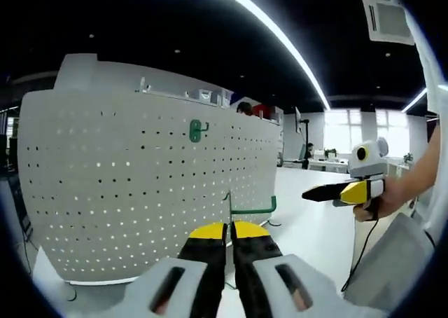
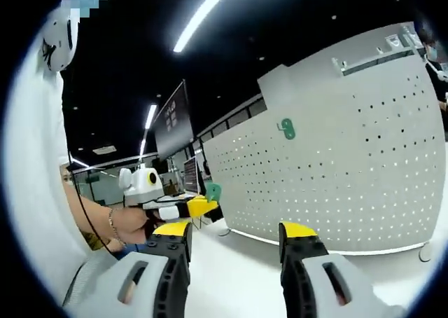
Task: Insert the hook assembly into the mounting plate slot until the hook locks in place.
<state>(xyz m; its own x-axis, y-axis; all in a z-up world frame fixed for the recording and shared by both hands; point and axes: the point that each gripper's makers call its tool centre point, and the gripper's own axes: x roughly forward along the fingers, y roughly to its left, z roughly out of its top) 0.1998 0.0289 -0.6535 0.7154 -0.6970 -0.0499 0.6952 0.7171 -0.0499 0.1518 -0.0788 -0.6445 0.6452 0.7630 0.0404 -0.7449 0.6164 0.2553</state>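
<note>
Green wire hook, centre of the left gripper view, is clamped in the left gripper before the white perforated pegboard. Another green hook hangs upper centre; the right gripper gapes, holding nothing.

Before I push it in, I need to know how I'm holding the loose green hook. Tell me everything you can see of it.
The green hook looks like thin bent wire or rod with a glossy green coat. A long straight bar runs level, and its far end turns up into a short tip. It sits just above the yellow tips of the left hand-held gripper, whose jaws are closed together; a thin stem seems to run down between them. It hangs in front of the white pegboard, apparently not yet inserted.
</note>
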